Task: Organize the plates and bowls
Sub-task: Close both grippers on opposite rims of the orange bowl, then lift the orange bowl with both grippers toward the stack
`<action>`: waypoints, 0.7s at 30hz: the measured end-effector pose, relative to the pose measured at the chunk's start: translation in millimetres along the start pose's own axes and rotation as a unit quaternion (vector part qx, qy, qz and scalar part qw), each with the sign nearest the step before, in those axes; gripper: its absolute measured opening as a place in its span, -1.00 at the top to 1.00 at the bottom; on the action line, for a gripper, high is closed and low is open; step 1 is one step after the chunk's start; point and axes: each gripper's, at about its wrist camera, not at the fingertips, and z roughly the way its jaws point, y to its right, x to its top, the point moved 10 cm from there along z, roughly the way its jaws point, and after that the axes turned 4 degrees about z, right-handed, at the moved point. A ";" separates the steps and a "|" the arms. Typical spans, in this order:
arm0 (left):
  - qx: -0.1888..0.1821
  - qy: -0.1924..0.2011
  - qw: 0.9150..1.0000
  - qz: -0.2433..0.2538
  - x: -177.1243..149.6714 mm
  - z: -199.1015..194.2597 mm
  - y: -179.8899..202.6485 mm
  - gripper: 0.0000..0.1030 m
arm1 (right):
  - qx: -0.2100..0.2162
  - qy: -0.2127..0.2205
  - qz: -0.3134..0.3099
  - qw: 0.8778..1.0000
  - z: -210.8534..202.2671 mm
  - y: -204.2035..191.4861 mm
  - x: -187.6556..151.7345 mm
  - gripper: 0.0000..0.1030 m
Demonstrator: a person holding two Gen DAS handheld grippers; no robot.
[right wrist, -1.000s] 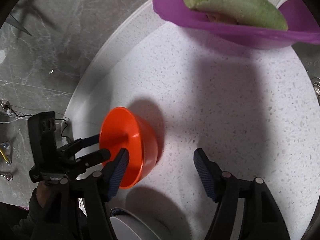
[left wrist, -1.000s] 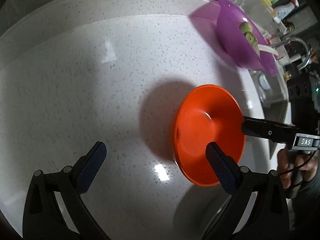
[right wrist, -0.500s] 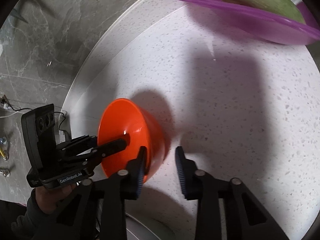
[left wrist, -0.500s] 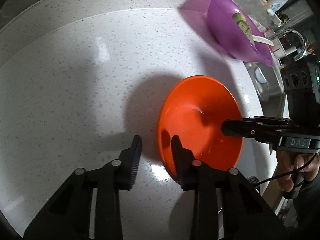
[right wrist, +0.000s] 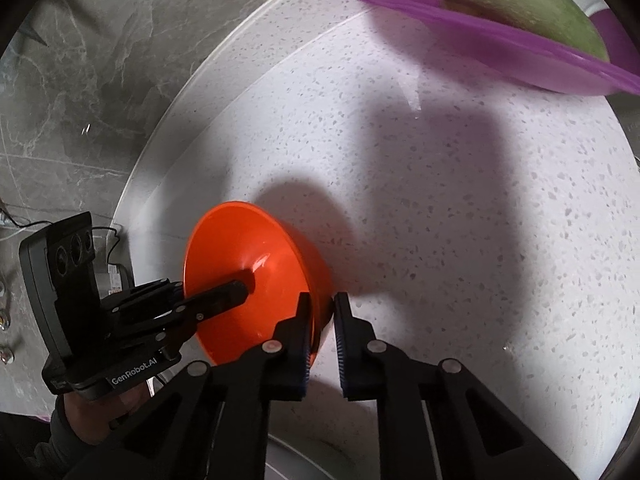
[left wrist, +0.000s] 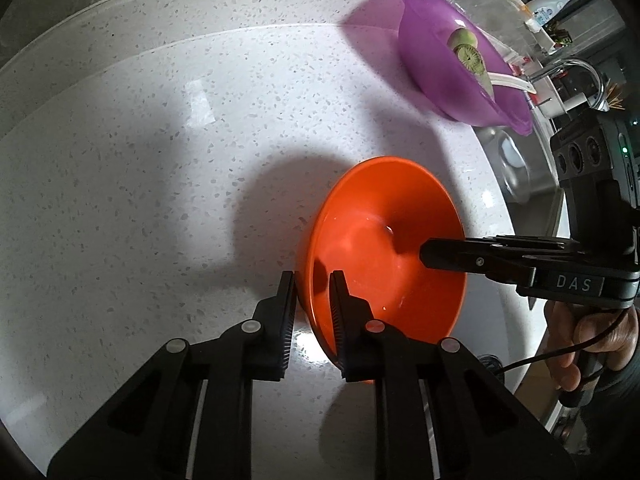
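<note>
I am working left to right across the white speckled counter (left wrist: 168, 168). My left gripper (left wrist: 312, 304) is nearly closed and is pinching the near rim of the orange bowl (left wrist: 384, 248), one finger outside the wall and one inside. In the right wrist view, my right gripper (right wrist: 322, 320) is doing the same at the opposite rim, its jaws almost together with the bowl's edge (right wrist: 256, 264) between them. So the bowl is sitting between my two hands, directly ahead of both sets of fingers, and neither hand is nearer than the other. It is round, with no long axis to favour; I cannot tell whether it is resting on the counter or tilted off it. Further right and beyond it, well apart, a purple bowl (left wrist: 452, 68) is holding a green vegetable (left wrist: 468, 52) and a white utensil (left wrist: 512, 80).

I am counting two bowls, one orange and one purple. A pale curved rim (right wrist: 320, 456) below my right gripper may be a plate; I judge it the likely place to stack.
</note>
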 end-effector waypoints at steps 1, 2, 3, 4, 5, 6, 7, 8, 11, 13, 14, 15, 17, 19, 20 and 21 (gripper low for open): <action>-0.003 0.000 1.000 -0.003 0.3 -1.4 1.1 0.70 | -0.001 0.001 0.001 1.000 -1.6 -0.3 0.0 0.75; -0.004 0.000 1.000 -0.004 0.2 -2.8 2.3 0.70 | -0.001 0.002 0.000 1.000 -4.0 -1.7 0.1 0.75; -0.005 0.002 1.000 -0.004 0.8 -5.1 4.0 0.70 | 0.001 0.003 0.000 1.000 -6.3 -3.0 -0.1 0.75; -0.006 0.004 1.000 -0.003 1.4 -7.9 6.1 0.70 | 0.005 0.004 0.001 1.000 -9.7 -4.9 -0.5 0.75; -0.008 0.005 1.000 -0.005 1.7 -11.4 8.4 0.70 | 0.006 0.006 0.001 1.000 -13.4 -6.4 -1.2 0.75; -0.010 0.006 1.000 -0.005 1.7 -14.2 10.8 0.70 | 0.007 0.008 0.000 1.000 -16.8 -6.8 -1.7 0.75; -0.010 0.009 1.000 -0.003 1.8 -18.1 13.9 0.70 | 0.009 0.010 0.000 1.000 -20.5 -8.4 -2.4 0.75; -0.011 0.011 1.000 -0.002 1.9 -22.0 16.8 0.70 | 0.011 0.011 0.001 1.000 -24.5 -10.0 -3.7 0.75; -0.014 0.016 1.000 0.005 -0.5 -34.7 28.7 0.70 | 0.009 0.019 -0.007 1.000 -39.7 -16.4 -10.6 0.75; -0.021 0.020 1.000 0.006 -4.4 -42.6 37.4 0.70 | 0.007 0.023 -0.010 1.000 -47.9 -18.9 -15.2 0.75; -0.025 0.020 0.999 0.006 -7.8 -46.1 42.3 0.70 | 0.007 0.026 -0.011 1.000 -54.0 -20.3 -19.3 0.75; -0.027 0.021 0.999 0.006 -10.7 -48.9 46.2 0.70 | 0.006 0.028 -0.011 1.000 -57.7 -20.8 -22.3 0.75; -0.032 0.023 0.999 0.011 -18.6 -56.2 56.5 0.70 | 0.005 0.033 -0.012 0.999 -67.7 -22.4 -30.4 0.75; -0.034 0.023 0.999 0.016 -26.3 -61.5 64.8 0.70 | 0.005 0.037 -0.011 0.999 -74.0 -23.7 -38.1 0.75; -0.035 0.024 0.999 0.018 -30.6 -64.0 69.0 0.70 | 0.004 0.038 -0.011 0.999 -77.8 -23.7 -44.1 0.75; -0.036 0.024 0.999 0.020 -35.5 -66.6 73.1 0.70 | 0.003 0.038 -0.012 0.999 -80.5 -23.8 -49.4 0.75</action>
